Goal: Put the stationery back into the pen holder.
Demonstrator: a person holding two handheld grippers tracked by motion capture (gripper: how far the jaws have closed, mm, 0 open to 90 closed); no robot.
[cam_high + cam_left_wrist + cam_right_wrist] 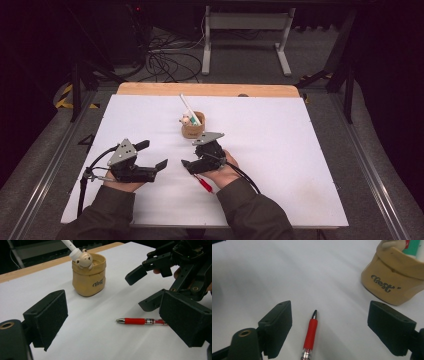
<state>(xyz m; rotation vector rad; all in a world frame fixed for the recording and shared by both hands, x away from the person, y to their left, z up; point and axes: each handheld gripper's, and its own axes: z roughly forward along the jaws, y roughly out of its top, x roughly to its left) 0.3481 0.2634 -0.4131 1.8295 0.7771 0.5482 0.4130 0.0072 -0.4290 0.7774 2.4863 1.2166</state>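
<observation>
1. Between my right gripper's (329, 327) wide jaws lies the red pen (310, 337), untouched, long axis along my reach.
2. Left gripper (155, 155) wide, empty, farther off.

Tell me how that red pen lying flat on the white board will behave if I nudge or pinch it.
The red pen looks round and smooth, so a sideways nudge would probably roll it across the white board. It seems stiff and light, so a pinch should lift it without bending. Its slim, glossy barrel may slip or swing unless the right tool, now open around it, closes near mid-length.
</observation>
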